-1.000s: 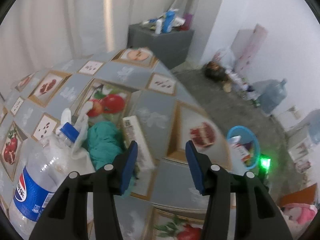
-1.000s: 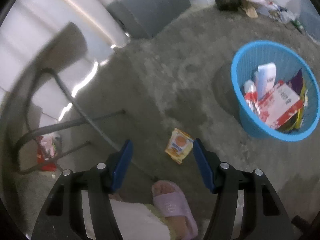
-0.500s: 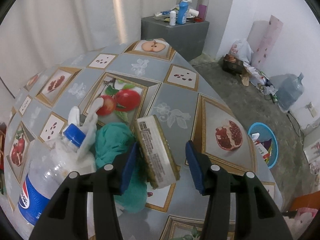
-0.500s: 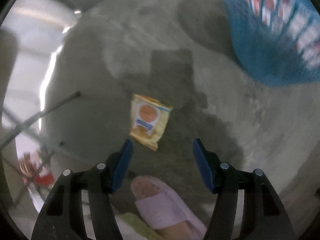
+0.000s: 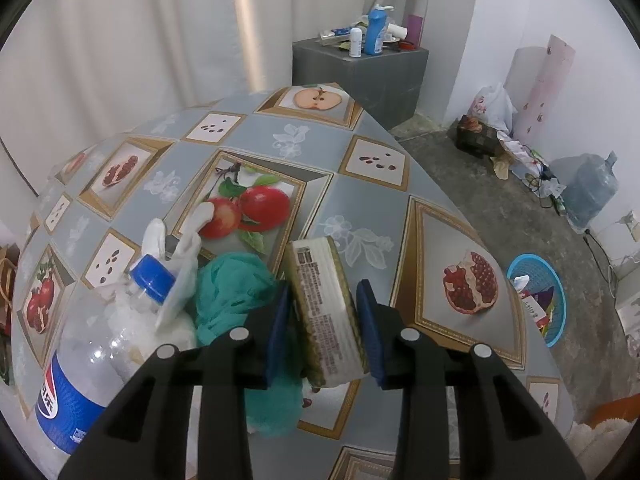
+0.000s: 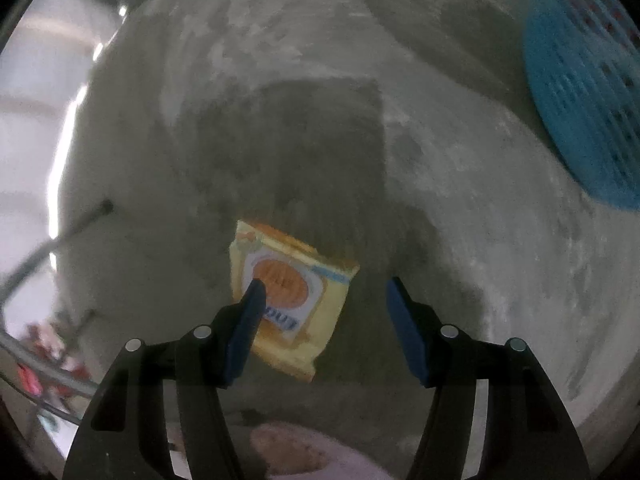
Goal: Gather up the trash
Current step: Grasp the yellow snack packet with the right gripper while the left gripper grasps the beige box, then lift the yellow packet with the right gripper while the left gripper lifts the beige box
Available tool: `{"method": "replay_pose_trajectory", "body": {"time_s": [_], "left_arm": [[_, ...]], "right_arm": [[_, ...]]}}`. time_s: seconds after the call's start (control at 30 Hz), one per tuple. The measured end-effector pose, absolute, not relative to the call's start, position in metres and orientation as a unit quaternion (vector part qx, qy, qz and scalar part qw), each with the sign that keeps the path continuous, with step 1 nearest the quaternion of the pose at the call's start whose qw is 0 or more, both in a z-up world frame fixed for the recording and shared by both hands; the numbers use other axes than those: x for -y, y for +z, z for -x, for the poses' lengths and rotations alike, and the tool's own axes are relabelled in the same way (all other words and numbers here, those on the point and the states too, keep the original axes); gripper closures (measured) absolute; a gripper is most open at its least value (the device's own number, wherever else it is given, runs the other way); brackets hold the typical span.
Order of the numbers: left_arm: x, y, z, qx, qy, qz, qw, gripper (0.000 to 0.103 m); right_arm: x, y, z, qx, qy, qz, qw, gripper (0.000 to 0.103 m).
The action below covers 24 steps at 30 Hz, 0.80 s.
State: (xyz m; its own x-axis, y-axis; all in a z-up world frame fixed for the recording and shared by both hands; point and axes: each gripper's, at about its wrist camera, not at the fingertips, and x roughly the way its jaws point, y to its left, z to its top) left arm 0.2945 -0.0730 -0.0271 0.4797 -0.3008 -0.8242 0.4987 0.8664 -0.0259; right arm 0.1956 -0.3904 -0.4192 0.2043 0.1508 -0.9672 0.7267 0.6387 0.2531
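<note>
Straddling a carton (image 5: 327,312) on the fruit-print tablecloth (image 5: 360,192), the left tool (image 5: 323,320) nearly grips; the right tool (image 6: 322,320) gapes over concrete floor (image 6: 460,184).

Blue basket (image 6: 592,92): cut by right frame edge, motion-blurred, contents unreadable. Yellow wrapper (image 6: 290,300): lettering blurred, left corner hidden behind a blue pad. Pepsi bottle (image 5: 96,360): base cut off at frame edge. Teal cloth (image 5: 236,296): partly covered by the left gripper (image 5: 324,324).
</note>
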Motion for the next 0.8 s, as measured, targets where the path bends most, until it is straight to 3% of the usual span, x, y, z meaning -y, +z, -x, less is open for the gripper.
{"method": "replay_pose_trajectory", "body": {"time_s": [0.27, 0.5, 0.73, 0.8], "left_arm": [[0.075, -0.03, -0.3, -0.457, -0.236, -0.107, 0.851, 0.07], [0.073, -0.032, -0.302, -0.46, -0.236, -0.108, 0.849, 0.07], [0.072, -0.033, -0.305, -0.456, -0.233, -0.114, 0.851, 0.07], [0.073, -0.034, -0.305, -0.455, -0.23, -0.118, 0.852, 0.07]], "right_arm": [[0.35, -0.432, -0.217, -0.64, -0.183, -0.22, 0.713, 0.065], [0.335, -0.44, -0.214, -0.653, -0.187, -0.16, 0.716, 0.069], [0.334, -0.438, -0.215, -0.655, -0.188, -0.171, 0.712, 0.103], [0.341, -0.434, -0.21, -0.651, -0.187, -0.189, 0.711, 0.103]]}}
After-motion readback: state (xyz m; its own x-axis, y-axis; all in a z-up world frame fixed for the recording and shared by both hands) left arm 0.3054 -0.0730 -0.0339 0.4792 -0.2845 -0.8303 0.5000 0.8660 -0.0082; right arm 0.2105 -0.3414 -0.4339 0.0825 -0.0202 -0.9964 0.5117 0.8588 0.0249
